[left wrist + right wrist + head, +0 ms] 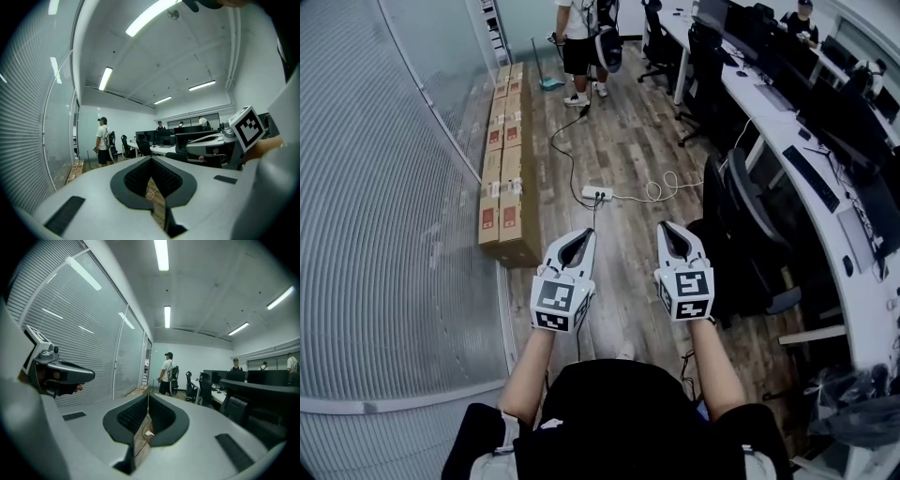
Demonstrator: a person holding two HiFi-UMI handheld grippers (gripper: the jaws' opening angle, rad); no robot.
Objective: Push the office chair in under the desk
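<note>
On the wooden floor (623, 141) of an open office, an aisle is seen from above, and two grippers are held out side by side over it, roughly level. The left gripper (584, 234) is seen shut in its own view, its dark pads meeting at the tips with nothing between them. The right gripper (668, 228) is likewise closed and empty, with only the floor seen through the small gap behind its tips. The black office chair (742, 225) is found to the right of the right gripper, at the edge of the long white desk (861, 323); it is touched by neither gripper, and much of it is seen out in the aisle rather than beneath the desktop. A row of cardboard boxes (508, 178) is lined along the frosted glass wall (384, 187) on the left. A white power strip (597, 194) is laid on the floor ahead of the grippers, with a looped white cable (661, 187) beside it. Further off, a standing person (578, 42) with a backpack is seen.
</note>
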